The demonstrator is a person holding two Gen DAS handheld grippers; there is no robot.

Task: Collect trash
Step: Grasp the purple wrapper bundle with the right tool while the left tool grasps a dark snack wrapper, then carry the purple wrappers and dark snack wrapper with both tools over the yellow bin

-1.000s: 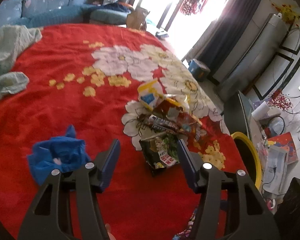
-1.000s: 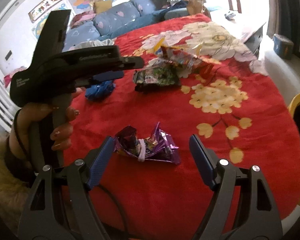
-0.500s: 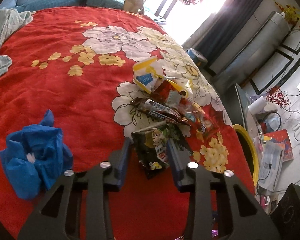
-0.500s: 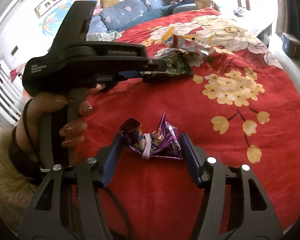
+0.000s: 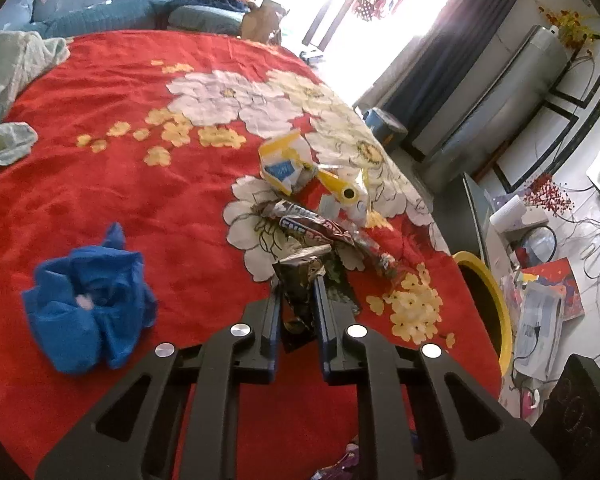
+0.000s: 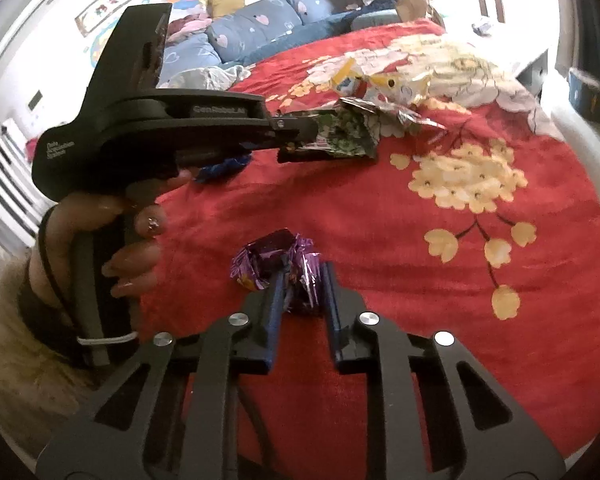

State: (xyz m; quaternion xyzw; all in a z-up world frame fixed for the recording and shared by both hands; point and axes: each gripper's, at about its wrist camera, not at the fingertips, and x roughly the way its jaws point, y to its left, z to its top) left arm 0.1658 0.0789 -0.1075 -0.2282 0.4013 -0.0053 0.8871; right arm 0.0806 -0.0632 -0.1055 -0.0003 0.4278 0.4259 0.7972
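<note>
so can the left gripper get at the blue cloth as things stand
Probably not right now: the left gripper is shut on the dark wrapper. The blue cloth lies apart to its left, nothing covering it.

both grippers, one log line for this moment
left gripper: shut on dark snack bag | right gripper: shut on purple wrapper | bin: not reached

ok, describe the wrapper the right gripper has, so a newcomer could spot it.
Start at the red floral tablecloth, near edge, away from the wrapper pile by the white flowers. The purple foil wrapper sits alone there, pinched in the right gripper. It is the only purple, crumpled-shiny piece; the left gripper holds a dark green packet.
</note>
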